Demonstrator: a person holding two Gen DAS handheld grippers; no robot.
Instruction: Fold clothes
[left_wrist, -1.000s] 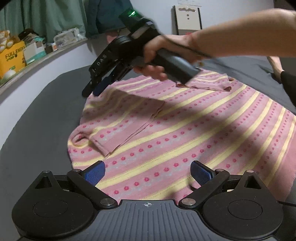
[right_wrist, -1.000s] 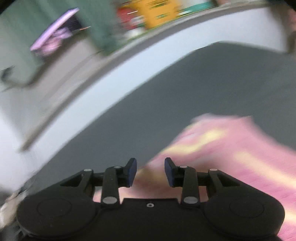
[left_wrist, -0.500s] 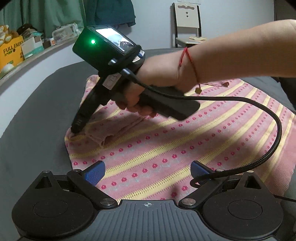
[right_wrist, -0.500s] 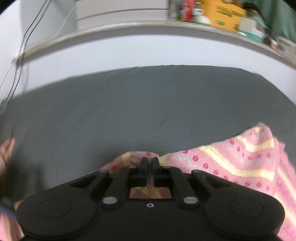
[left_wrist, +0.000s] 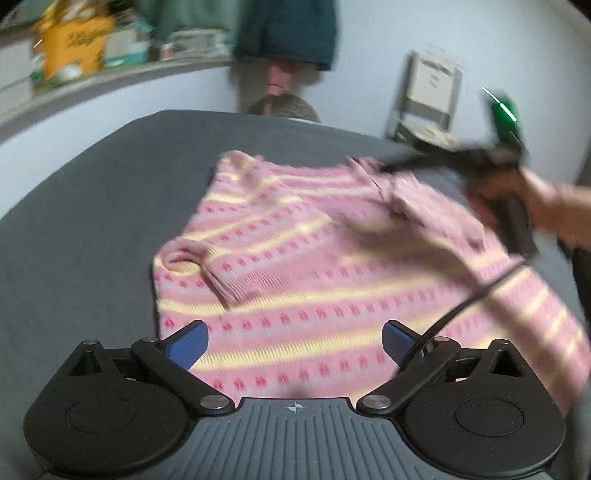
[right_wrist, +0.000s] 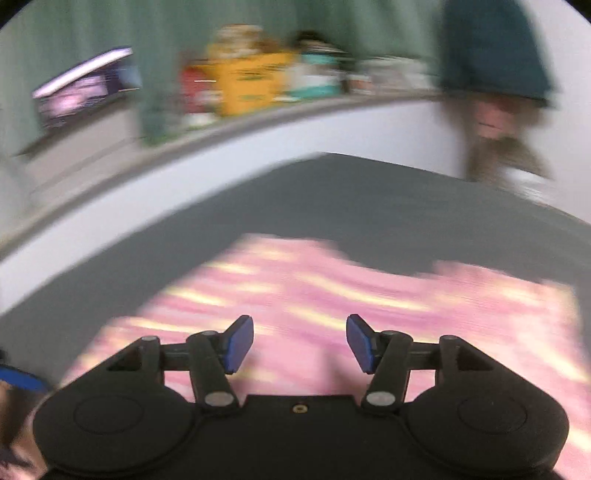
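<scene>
Left wrist view: the left tool (left_wrist: 293, 338) hangs with jaws spread wide and empty over the near hem of a pink and yellow striped sweater (left_wrist: 332, 266) lying flat on a grey bed (left_wrist: 92, 206). One sleeve (left_wrist: 221, 273) lies folded across the body at 9 o'clock. At 2 o'clock a hand (left_wrist: 517, 199) holds the blurred right tool.

Right wrist view: the right tool (right_wrist: 300, 343) is opening, nothing between its blue pads (right_wrist: 240, 343), above the blurred sweater (right_wrist: 369, 306).

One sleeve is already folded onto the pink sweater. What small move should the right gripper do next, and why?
Probably close the right gripper on the other sleeve and fold it inward. Its jaws are opening with nothing between them, and that sleeve lies loose by the sweater's right edge, while the left sleeve already rests on the body.
</scene>
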